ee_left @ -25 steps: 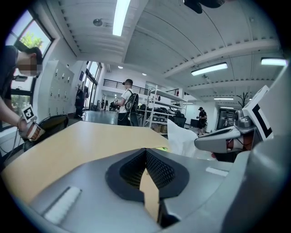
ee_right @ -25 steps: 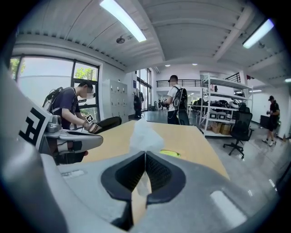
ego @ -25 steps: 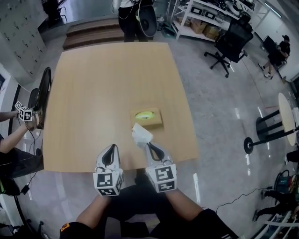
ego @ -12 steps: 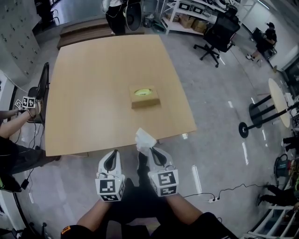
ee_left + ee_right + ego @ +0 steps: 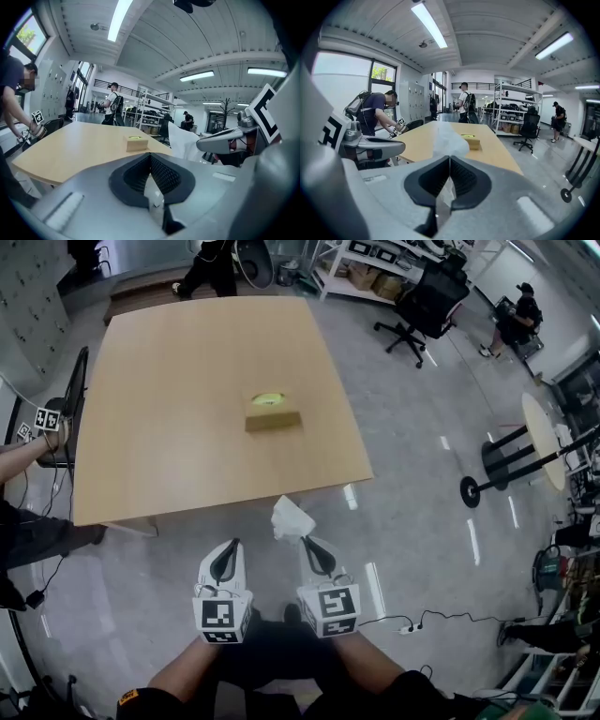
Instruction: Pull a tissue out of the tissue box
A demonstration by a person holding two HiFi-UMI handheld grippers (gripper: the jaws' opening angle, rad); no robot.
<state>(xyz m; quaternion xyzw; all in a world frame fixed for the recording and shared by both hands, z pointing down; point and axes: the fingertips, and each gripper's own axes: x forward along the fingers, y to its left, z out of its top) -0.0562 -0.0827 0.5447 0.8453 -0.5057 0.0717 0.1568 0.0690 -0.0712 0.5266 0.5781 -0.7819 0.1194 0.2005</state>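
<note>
White tissue (image 5: 292,519) clamped in right gripper (image 5: 307,544) | left gripper (image 5: 230,547) jaws together, empty | tissue box (image 5: 272,414) on table (image 5: 159,446) at 12 o'clock, well apart | step: pull looks complete | next: probably set tissue down

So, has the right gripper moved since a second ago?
Yes: the right gripper, shut on the tissue, pulled back off the table, past its near edge.

Crumpled white tissue (image 5: 292,519) out, well apart from tan tissue box (image 5: 273,415) on table (image 5: 159,456).
</note>
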